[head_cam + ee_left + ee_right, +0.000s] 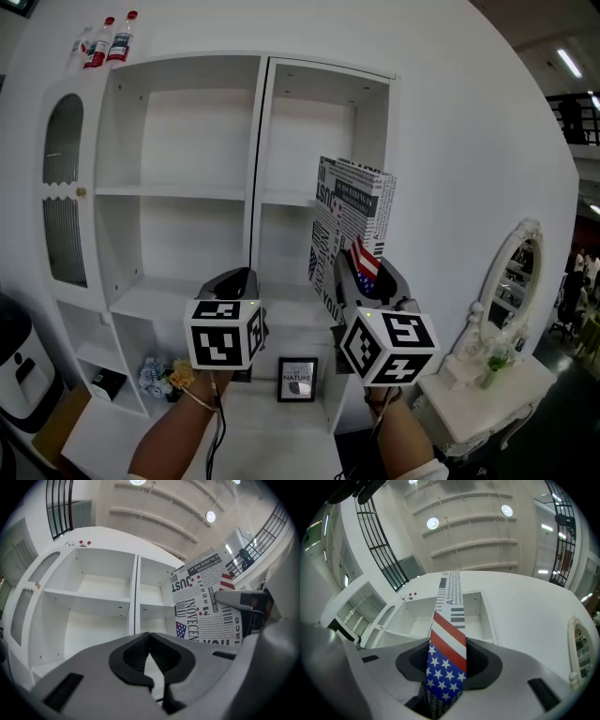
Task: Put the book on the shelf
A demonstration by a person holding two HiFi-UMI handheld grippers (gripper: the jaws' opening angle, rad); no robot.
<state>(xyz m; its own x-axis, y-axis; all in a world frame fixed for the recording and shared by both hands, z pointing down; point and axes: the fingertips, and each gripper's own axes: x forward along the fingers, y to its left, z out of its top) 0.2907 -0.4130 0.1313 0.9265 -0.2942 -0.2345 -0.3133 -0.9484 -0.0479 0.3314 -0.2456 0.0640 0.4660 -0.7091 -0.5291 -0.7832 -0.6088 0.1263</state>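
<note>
Book: a book with a black-and-white lettered cover and a stars-and-stripes band on its narrow edge, held upright and leaning slightly, in the air in front of the shelf's right-hand column.
Book against gripper: its lower end sits between the jaws of the right gripper; the rest rises above them, the striped edge facing back along the gripper.
Right gripper: jaws closed partway, pads pressing both faces of the book.
Left gripper: the left gripper is just beside the right one, at about the same height, jaws together with nothing between them, apart from the book.
Shelf: a white shelf unit with two open columns, its upper boards bare.
Around: two bottles on top of the unit, a small framed print low down, a white mirror on a side table at right.
</note>
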